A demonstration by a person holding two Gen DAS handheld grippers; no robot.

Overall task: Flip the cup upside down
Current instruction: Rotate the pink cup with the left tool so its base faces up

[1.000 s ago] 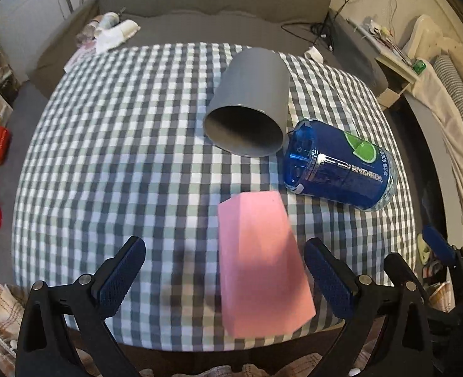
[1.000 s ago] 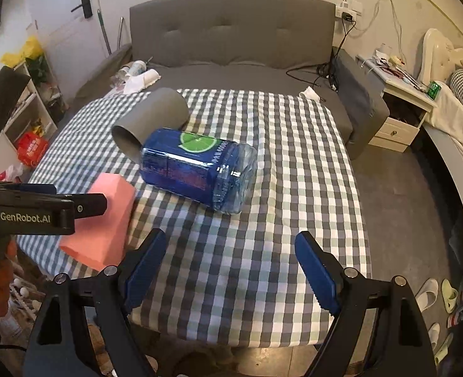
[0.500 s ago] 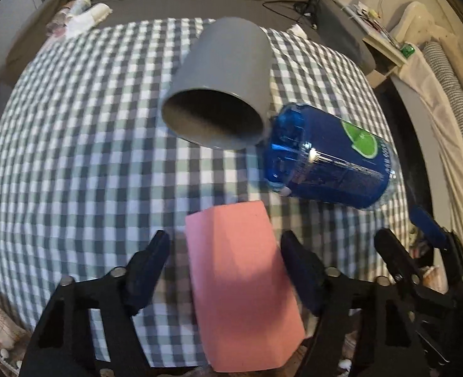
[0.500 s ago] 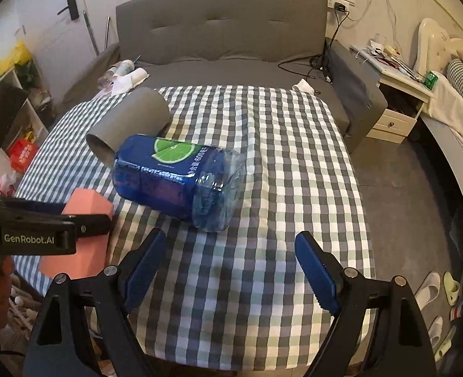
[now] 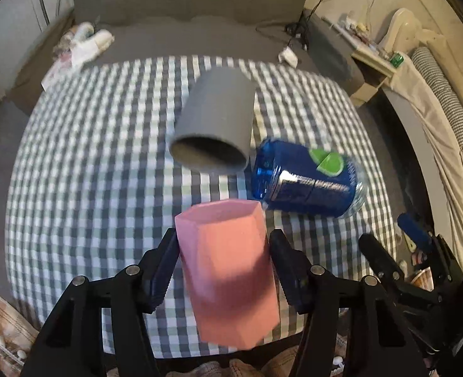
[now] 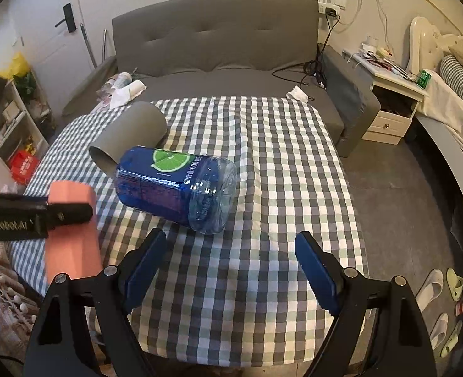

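Pink cup sits clamped between my left jaws, lifted and tilted above the checked surface; beyond lie a grey cup and a blue bottle. From my right side, the jaws gape wide, holding nothing, over the cloth near the bottle.

Dim indoor light, motion-blurred left view, dark fisheye-warped corners.

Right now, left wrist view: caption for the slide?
Left gripper closed on pink faceted cup; gray cup and blue bottle lie on checkered tablecloth.
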